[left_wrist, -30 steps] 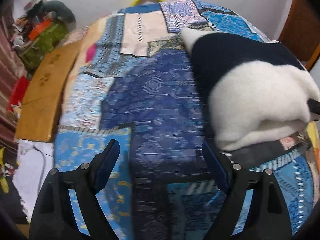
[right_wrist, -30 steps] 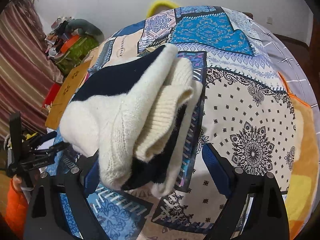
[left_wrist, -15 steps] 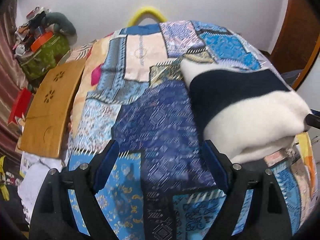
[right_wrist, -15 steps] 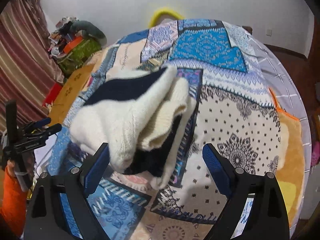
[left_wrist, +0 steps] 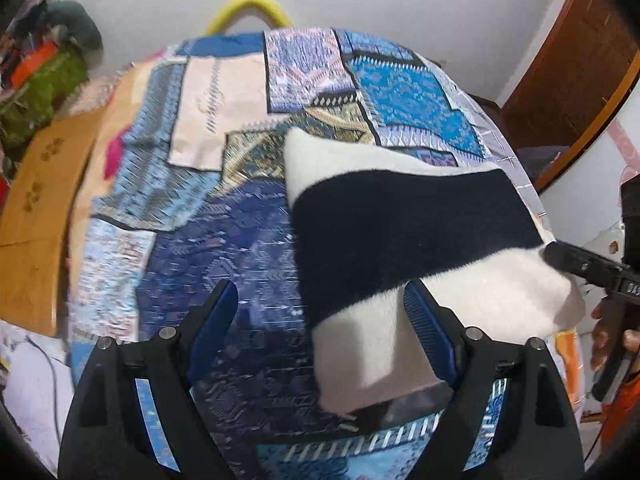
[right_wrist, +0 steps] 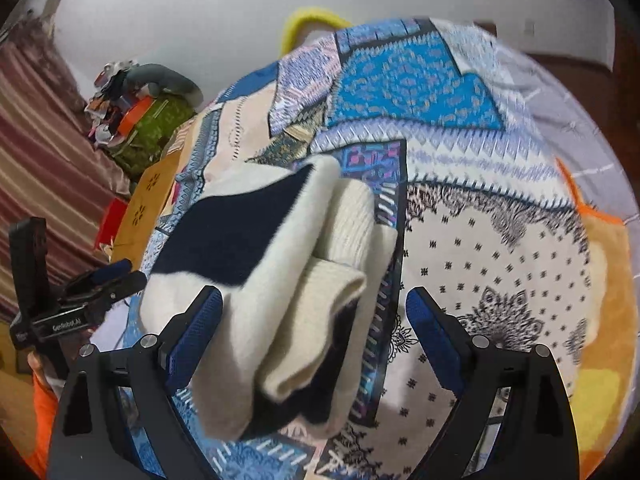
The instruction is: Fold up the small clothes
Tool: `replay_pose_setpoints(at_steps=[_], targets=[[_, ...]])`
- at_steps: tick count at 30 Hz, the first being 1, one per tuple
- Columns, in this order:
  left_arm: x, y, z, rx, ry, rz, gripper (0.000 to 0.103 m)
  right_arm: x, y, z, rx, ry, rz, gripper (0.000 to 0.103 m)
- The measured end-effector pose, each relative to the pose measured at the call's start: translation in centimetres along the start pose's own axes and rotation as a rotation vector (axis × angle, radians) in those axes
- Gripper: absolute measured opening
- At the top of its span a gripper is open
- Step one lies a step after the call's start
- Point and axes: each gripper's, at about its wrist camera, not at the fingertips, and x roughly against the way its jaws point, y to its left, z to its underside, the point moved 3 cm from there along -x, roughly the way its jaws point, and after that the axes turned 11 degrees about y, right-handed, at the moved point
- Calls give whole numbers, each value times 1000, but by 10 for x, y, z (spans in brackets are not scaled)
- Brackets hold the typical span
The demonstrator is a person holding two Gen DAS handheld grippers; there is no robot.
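Note:
A folded cream and navy knit garment (left_wrist: pixel 412 240) lies on the patchwork bedspread (left_wrist: pixel 224 240); in the right wrist view the garment (right_wrist: pixel 256 264) shows its stacked folded edges. My left gripper (left_wrist: pixel 320 320) is open, its jaws wide apart, with the garment's near-left corner between them, not clamped. My right gripper (right_wrist: pixel 316 324) is open too, jaws wide on either side of the garment's near end. The left gripper also shows at the far left of the right wrist view (right_wrist: pixel 100 280).
A wooden board (left_wrist: pixel 36 216) lies along the bed's left side. Cluttered bags and a green bundle (right_wrist: pixel 148 120) sit at the back left. A striped curtain (right_wrist: pixel 44 152) hangs on the left. A wooden door (left_wrist: pixel 568 80) stands at the right. A yellow hoop (left_wrist: pixel 250 6) rises behind the bed.
Both grippers have shifted and the views have risen. The garment now sits between my left jaws; the right gripper is again close over its near end. Both jaws stay open.

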Motion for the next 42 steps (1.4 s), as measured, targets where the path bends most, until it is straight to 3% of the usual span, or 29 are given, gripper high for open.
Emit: replay_pose_setpoints(at_steps=[10,20,25,28,31,33,36,42], targets=[[-46,11,-21,135,133,266,85,-36,-22,-1,-77,88,-127,100],[-69,8,-30,181,204,393,87,-54,-24,0,-114,125,-268,100],[-75,10,-31,199,207,438,85,-56,-17,-1,-84,95,-258,100],[-73,11,-30,204,207,456,80,-56,-16,-2,-78,93,-257,94],[-68,11,-28,197,200,464,73,-53,-15,-1,-69,94,-269,82],[-63,9,-27,187,192,460,70,-50,-11,-3,-56,93,-282,65],[-54,4,-26,168,176,443,64,-43,-3,-4,-30,87,-265,52],[-25,-3,-22,124,124,429,57,-31,15,-8,17,54,-227,46]])
